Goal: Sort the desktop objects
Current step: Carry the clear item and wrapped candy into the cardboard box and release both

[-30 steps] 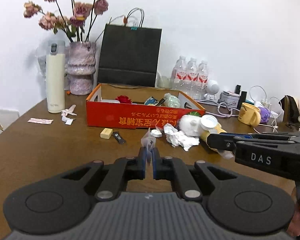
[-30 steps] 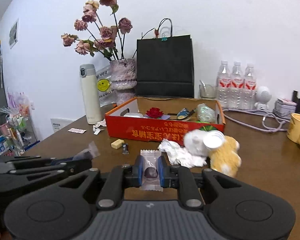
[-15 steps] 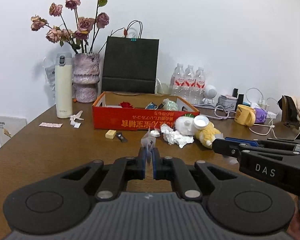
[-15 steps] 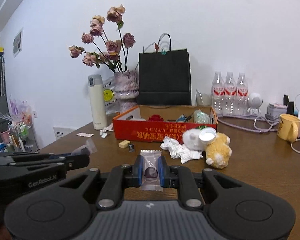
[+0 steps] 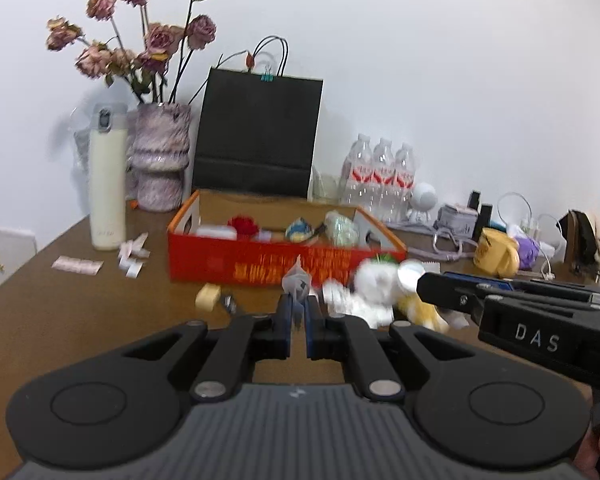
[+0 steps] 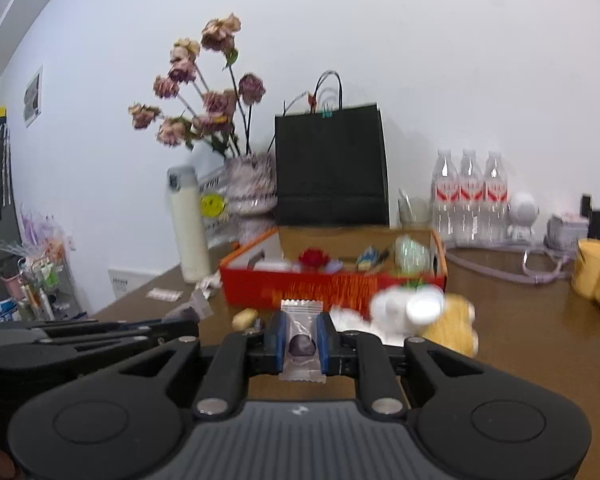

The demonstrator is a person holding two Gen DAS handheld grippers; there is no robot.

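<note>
Between the blue pads of my right tool (image 6: pixel 301 340), low in the middle of its frame, sits a clear wrapped candy (image 6: pixel 302 345) with a dark sweet inside, clamped from both sides above the brown bench (image 6: pixel 532 344). My left tool (image 5: pixel 296 317), at the centre of its own view, is pinched nearly closed on a crumpled clear wrapper (image 5: pixel 296 282) that sticks up past the pad tips. Behind both stands the red cardboard box (image 5: pixel 284 264), mid-frame, with small items inside; a white and yellow plush toy (image 5: pixel 396 292) lies just right of it, blurred.
</note>
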